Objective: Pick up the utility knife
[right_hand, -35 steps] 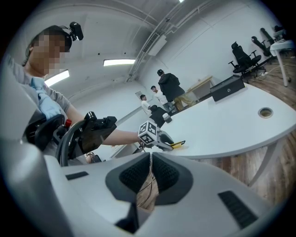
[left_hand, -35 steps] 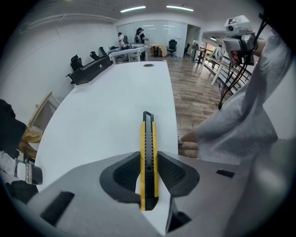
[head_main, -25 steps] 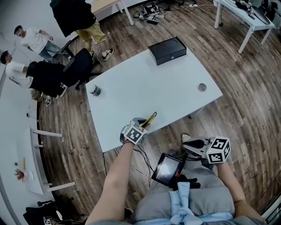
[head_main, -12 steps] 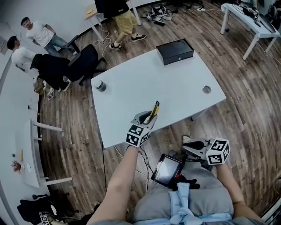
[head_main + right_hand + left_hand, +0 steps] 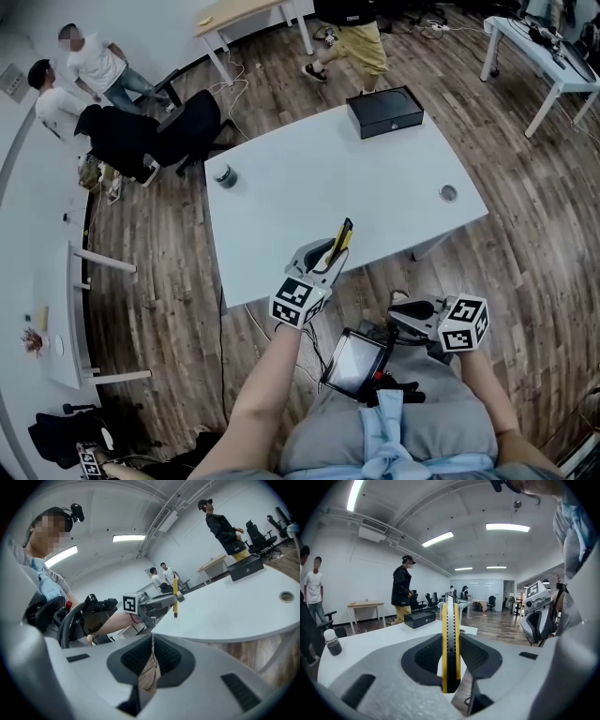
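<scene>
The utility knife (image 5: 340, 239) is yellow and black, slim and long. My left gripper (image 5: 328, 255) is shut on it and holds it in the air over the near edge of the white table (image 5: 309, 178). In the left gripper view the knife (image 5: 451, 634) stands on edge between the pads, its tip pointing away. The right gripper view shows the knife (image 5: 175, 597) upright in the left gripper (image 5: 159, 601). My right gripper (image 5: 405, 312) hovers over my lap off the table's edge, jaws together and empty, as the right gripper (image 5: 152, 641) view confirms.
On the table stand a black box (image 5: 385, 112) at the far side, a dark jar (image 5: 224, 175) at the left and a round grommet (image 5: 449, 193) at the right. A tablet-like device (image 5: 354, 363) rests on my lap. A black chair (image 5: 187, 131) and several people stand beyond.
My left gripper has risen from the table's near edge with the knife in it and tipped it more level. A person in yellow trousers walked right behind the table. The right gripper stayed put.
</scene>
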Demonstrator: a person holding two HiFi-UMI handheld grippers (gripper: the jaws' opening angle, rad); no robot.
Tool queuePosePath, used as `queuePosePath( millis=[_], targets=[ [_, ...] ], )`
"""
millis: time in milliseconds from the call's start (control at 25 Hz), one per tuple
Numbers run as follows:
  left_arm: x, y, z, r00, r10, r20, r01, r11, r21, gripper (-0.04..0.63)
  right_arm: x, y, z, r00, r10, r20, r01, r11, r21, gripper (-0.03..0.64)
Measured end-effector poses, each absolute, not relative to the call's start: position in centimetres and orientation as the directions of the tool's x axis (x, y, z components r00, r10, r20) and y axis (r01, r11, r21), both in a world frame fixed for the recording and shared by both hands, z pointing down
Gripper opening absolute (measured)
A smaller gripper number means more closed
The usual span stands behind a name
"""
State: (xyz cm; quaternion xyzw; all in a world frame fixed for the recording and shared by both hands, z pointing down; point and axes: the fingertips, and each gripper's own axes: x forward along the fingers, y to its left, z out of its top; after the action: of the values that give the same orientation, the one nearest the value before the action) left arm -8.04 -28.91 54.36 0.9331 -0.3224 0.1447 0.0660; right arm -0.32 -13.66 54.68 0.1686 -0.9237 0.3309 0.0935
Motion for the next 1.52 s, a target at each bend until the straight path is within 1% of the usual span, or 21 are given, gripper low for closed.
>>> queuePosePath(
  millis=[160, 800, 1040, 1280, 1520],
  targets=[
    [-8.3, -27.2, 52.8, 0.756, -0.594, 0.275, -0.625, -0.780, 0.035, 0.124, -0.6, -13.2, 54.3, -0.928, -0.247, 0.279, -0.368, 0.732, -0.574, 0.029],
    [-10.0, -19.7, 50.4, 0.747, -0.634, 0.201, -0.658, -0.748, 0.085, 0.124, -1.7, -11.6, 52.7, -0.950, -0.228, 0.212, -0.310, 0.754, -0.580, 0.029],
    [-9.6, -16.9, 50.2, 0.754, -0.628, 0.194, -0.652, -0.752, 0.095, 0.124, -1.7, -10.7, 52.2, -0.953, -0.228, 0.200, -0.302, 0.761, -0.574, 0.029],
    [-9.3, -15.3, 49.9, 0.756, -0.635, 0.160, -0.654, -0.747, 0.123, 0.124, -1.4, -9.9, 51.7, -0.952, -0.248, 0.177, -0.305, 0.789, -0.534, 0.029],
    [-9.6, -14.5, 49.0, 0.748, -0.648, 0.143, -0.662, -0.741, 0.112, 0.124, -1.0, -9.7, 51.3, -0.939, -0.286, 0.193, -0.343, 0.827, -0.445, 0.029]
  ],
)
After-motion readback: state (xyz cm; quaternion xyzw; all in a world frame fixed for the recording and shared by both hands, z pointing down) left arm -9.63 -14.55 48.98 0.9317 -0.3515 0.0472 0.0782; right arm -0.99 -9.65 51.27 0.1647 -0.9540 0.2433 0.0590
